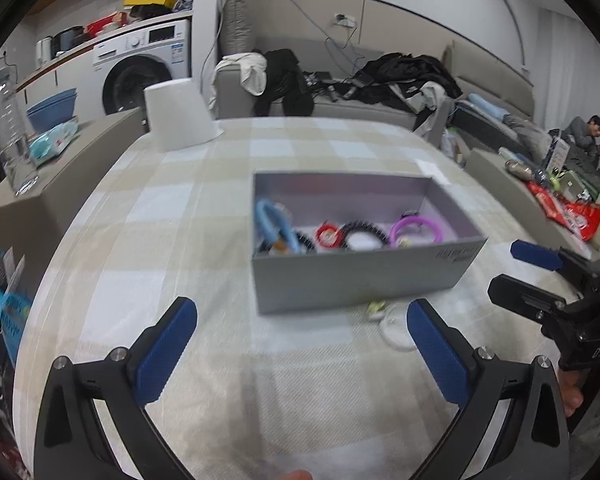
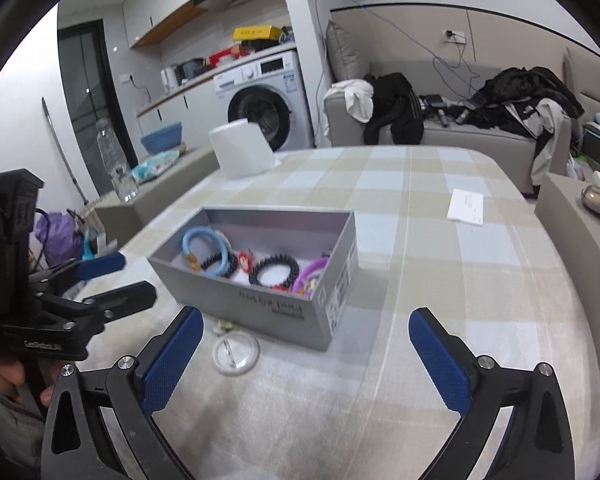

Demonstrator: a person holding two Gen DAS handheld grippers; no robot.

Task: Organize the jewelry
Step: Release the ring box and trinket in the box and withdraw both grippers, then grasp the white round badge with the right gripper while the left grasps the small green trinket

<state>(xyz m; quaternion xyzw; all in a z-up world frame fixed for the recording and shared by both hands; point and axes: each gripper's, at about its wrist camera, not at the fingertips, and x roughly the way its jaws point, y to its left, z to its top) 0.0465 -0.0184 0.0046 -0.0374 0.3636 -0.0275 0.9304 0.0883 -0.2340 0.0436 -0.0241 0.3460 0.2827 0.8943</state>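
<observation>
A grey box [image 1: 356, 276] [image 2: 260, 304] sits on the checked tablecloth and holds several bracelets: a light blue ring [image 1: 272, 224] [image 2: 204, 246], black bead bracelets [image 1: 362, 234] [image 2: 274, 270], a red one [image 1: 327, 235] and a purple ring [image 1: 416, 230] [image 2: 308, 274]. A clear bangle with a small charm [image 1: 394, 326] [image 2: 236, 350] lies on the cloth just in front of the box. My left gripper [image 1: 302, 344] is open and empty, a little short of the box. My right gripper [image 2: 306, 354] is open and empty, near the bangle and the box corner.
A white paper roll [image 1: 178, 114] [image 2: 242, 148] stands at the table's far left. A white card [image 2: 466, 206] lies far right. Grey benches with a water bottle [image 1: 10, 132] and clutter flank the table. A sofa with clothes stands behind.
</observation>
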